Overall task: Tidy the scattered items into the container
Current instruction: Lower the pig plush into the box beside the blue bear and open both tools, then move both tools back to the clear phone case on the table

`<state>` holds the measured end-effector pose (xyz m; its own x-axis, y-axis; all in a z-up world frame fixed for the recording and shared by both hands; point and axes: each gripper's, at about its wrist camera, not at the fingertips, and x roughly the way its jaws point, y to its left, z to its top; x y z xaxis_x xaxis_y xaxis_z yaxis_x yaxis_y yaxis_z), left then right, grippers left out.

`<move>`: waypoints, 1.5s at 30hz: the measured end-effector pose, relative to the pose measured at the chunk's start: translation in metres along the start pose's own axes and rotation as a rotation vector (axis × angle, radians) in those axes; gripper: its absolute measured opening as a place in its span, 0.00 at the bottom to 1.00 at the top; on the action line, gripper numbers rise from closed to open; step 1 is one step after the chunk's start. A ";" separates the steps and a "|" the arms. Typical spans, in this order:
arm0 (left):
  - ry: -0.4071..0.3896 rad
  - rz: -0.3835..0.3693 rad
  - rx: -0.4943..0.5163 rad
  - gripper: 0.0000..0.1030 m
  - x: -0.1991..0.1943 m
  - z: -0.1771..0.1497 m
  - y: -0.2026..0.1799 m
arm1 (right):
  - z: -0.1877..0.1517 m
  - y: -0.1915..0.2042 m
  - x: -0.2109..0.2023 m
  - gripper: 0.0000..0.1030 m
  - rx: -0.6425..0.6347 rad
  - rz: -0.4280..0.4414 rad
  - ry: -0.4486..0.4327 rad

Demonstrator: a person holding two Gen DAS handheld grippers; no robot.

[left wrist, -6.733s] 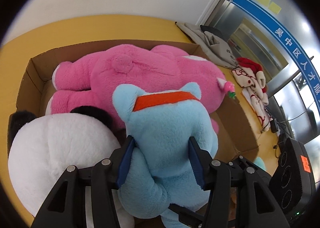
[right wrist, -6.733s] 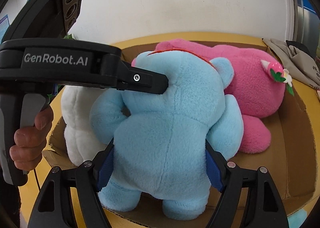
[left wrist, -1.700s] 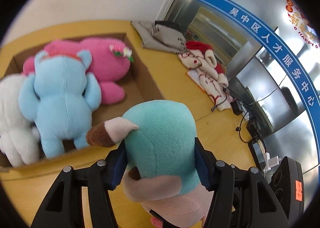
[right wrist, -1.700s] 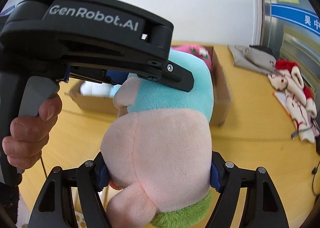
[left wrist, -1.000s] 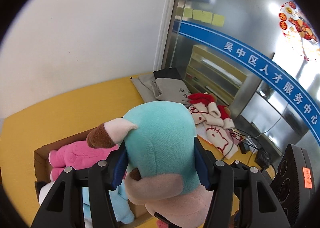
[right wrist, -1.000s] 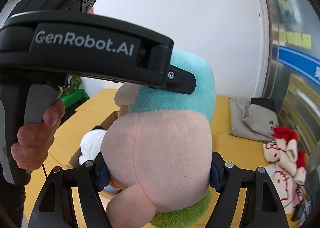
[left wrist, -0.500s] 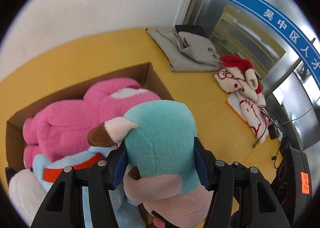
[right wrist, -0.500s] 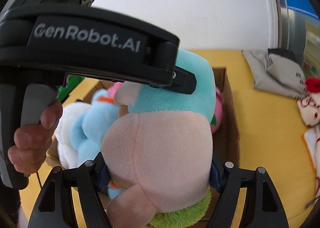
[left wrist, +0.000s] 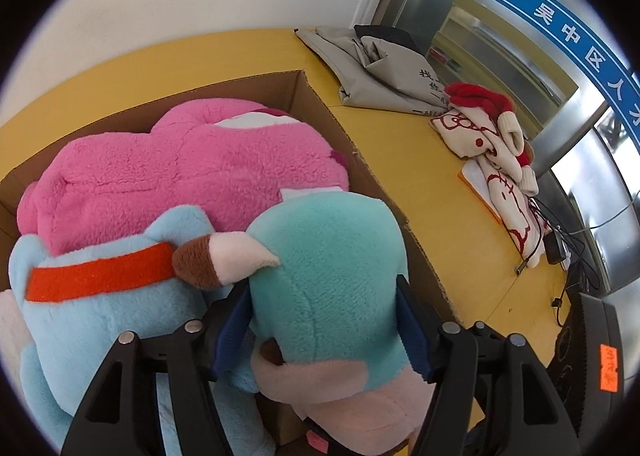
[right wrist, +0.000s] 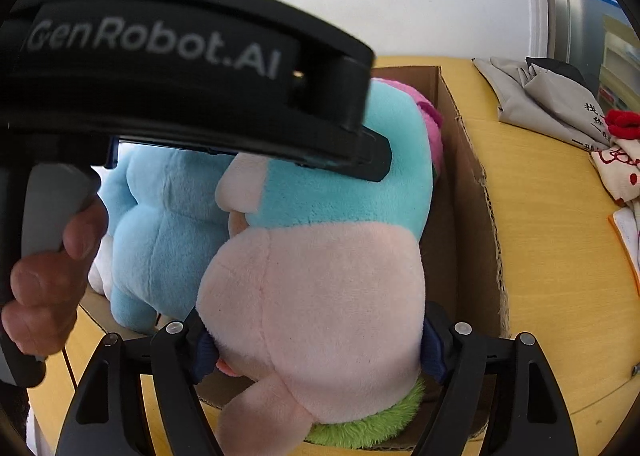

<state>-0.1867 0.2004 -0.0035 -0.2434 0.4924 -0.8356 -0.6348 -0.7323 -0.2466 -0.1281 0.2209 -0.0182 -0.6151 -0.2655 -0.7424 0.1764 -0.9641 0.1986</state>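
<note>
White wall and a steel-framed glass front with a blue band of white characters stood behind the yellow wooden desk [left wrist: 420,160]. On it sat the open brown cardboard box [left wrist: 320,104], with a fluffy pink plush toy [left wrist: 184,172] lying along its far side and a light-blue plush toy with an orange-red band [left wrist: 100,296] nearer, its back to the cameras.

The left hand-held gripper [left wrist: 320,328] had its blue-padded fingers [left wrist: 230,326] either side of the head of the teal and pale-pink plush toy with a brown-tipped ear [left wrist: 324,268]. Its jaws were opening, standing fairly wide, and the pads lay against the fur with little squeeze; whether they still pressed I could not tell. The right hand-held gripper [right wrist: 316,344] bracketed the same toy's pink body [right wrist: 312,288] low down, jaws wide and also opening, the pads half buried in the plush at both flanks.

The teal toy stood roughly upright at the box's near right corner, partly inside, its long axis running from the green fuzzy base nearest the right camera up and away to the teal head. The ear pointed left, touching the blue toy's band. Its left flank leaned against the blue toy, its right lay just beside the box wall.

A person's hand [right wrist: 48,272] gripped the grey handle of the left tool in the right view. Beyond the box lay a crumpled grey cloth bag [left wrist: 380,68] and a red and cream patterned garment [left wrist: 492,148], well apart from the toys.
</note>
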 end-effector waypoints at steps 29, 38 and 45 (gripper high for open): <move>-0.537 0.201 -0.007 0.83 -0.231 -0.156 -0.017 | -0.051 0.081 -0.142 1.00 -0.101 -0.188 -0.204; -0.517 0.228 -0.086 0.83 -0.237 -0.213 0.000 | -0.067 0.104 -0.155 1.00 -0.101 -0.187 -0.207; -0.490 0.213 -0.081 0.83 -0.235 -0.236 0.000 | -0.074 0.113 -0.163 1.00 -0.102 -0.197 -0.206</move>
<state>0.0435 -0.0263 0.0770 -0.6867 0.4766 -0.5489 -0.4800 -0.8643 -0.1501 0.0489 0.1559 0.0772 -0.7865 -0.0799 -0.6124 0.1080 -0.9941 -0.0090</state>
